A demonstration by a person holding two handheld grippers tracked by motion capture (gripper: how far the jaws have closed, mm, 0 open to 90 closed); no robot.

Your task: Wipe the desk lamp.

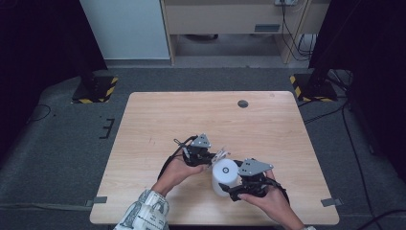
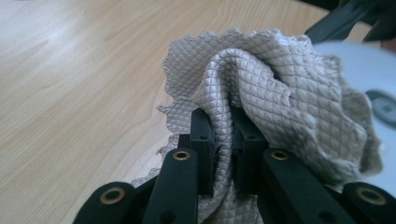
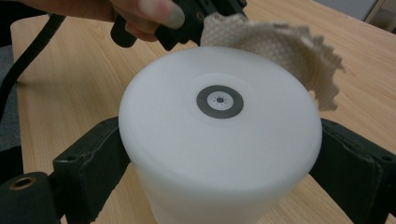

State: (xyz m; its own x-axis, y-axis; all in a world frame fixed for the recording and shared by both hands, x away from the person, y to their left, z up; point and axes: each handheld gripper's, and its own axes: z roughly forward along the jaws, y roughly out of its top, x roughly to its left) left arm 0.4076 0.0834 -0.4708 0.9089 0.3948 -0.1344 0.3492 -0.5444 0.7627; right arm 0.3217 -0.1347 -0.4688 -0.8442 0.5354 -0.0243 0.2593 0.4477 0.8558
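Observation:
A white cylinder (image 1: pixel 225 176) with a small dark ring on its flat top (image 3: pixel 219 101) stands on the wooden table (image 1: pixel 191 115) near the front. My right gripper (image 1: pixel 229 185) is shut on its sides, one jaw to each side in the right gripper view (image 3: pixel 219 161). A crumpled grey quilted cloth (image 2: pixel 266 79) is pinched between the jaws of my left gripper (image 2: pixel 223 122), which is shut on it. The cloth (image 3: pixel 285 44) hangs right at the far rim of the cylinder's top; whether it touches is unclear. The left gripper (image 1: pixel 215 157) sits just left of the cylinder.
A small dark round hole cover (image 1: pixel 242 103) lies at the table's back right. Bare wood spreads behind and to both sides of the hands. Black stands with yellow-striped bases (image 1: pixel 95 90) flank the table on the floor.

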